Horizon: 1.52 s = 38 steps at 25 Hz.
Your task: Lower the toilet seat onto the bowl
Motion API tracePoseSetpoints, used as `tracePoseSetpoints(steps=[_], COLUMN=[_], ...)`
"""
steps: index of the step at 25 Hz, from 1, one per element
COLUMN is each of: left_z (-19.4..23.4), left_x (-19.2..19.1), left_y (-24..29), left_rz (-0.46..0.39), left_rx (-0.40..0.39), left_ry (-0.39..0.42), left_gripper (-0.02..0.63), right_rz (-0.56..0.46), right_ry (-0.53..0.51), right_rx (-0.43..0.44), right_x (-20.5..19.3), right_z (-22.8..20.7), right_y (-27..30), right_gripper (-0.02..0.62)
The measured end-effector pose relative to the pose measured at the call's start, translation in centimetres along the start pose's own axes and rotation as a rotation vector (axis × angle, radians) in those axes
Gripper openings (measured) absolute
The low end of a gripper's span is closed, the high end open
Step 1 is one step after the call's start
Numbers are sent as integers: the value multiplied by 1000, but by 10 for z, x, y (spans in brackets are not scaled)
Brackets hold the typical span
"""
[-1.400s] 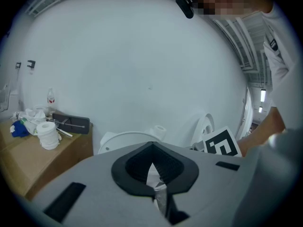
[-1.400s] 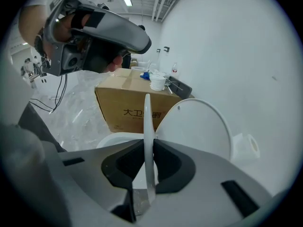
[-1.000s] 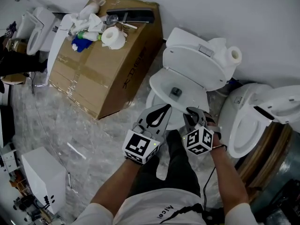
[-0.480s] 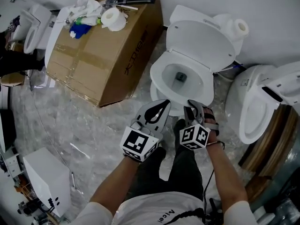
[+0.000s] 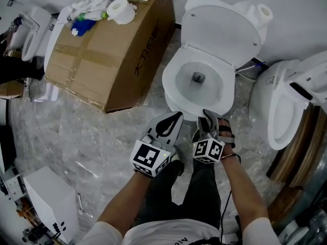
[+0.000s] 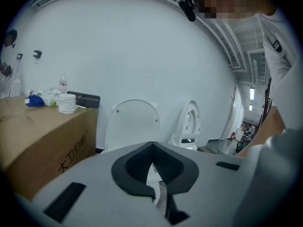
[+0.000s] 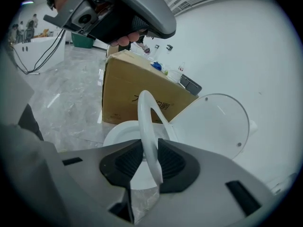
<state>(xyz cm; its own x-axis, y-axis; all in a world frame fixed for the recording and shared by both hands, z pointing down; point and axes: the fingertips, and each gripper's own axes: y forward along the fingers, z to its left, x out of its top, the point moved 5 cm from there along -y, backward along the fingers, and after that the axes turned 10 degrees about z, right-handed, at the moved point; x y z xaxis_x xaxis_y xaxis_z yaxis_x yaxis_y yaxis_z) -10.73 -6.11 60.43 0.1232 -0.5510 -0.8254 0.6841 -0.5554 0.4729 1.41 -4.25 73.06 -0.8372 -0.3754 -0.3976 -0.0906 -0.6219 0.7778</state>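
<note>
The white toilet (image 5: 171, 83) stands in the middle of the head view, its lid (image 5: 219, 32) leaning back against the wall. In the right gripper view the thin seat ring (image 7: 146, 122) rises on edge between bowl (image 7: 118, 131) and lid (image 7: 213, 122). My right gripper (image 7: 150, 157) has both pads against the seat's front rim while its jaws are opening; it sits at the bowl's front edge (image 5: 208, 117). My left gripper (image 5: 176, 117) hangs beside it, shut and holding nothing (image 6: 152, 162), facing the lid (image 6: 132, 124).
A large cardboard box (image 5: 107, 50) with a paper roll (image 5: 121, 10) and clutter on top stands left of the toilet. A second toilet (image 5: 278, 106) is close on the right. A white unit (image 5: 46, 198) is at the lower left. The floor is covered in plastic sheeting.
The head view has swung so the toilet is seen more from above and lower in the picture. Both grippers have stayed at the bowl's front edge, close together.
</note>
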Motion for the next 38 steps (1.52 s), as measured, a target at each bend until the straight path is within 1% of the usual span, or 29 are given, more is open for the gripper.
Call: tracePoseSetpoints(steps=[6,9,13,19,30,38], left_z=[10,15,16,15,25,30], left_x=[-37,-58,-81,-102,-128,-136], left_y=[4,7,15,24,25,25], left_rz=[7,19,31,34,44,53], left_rx=[-7,-13,-22,-29,-8,-9], left_ry=[5,4,2,-7,-17,-14], left_gripper=[11,9,11,11,11,11], right_rz=[-12,-5,13,42,104,166], right_ry=[-21,-40,-58,-95,-159,-162], right_rx=[-42,-45,-16,50,122,161], right_x=[-18,-29,-41,-58,-80,-87], right_z=[48,72,99,132,163,175], right_y=[22,38,59,86,130,148], right_gripper=[95,106,120,130,135,137])
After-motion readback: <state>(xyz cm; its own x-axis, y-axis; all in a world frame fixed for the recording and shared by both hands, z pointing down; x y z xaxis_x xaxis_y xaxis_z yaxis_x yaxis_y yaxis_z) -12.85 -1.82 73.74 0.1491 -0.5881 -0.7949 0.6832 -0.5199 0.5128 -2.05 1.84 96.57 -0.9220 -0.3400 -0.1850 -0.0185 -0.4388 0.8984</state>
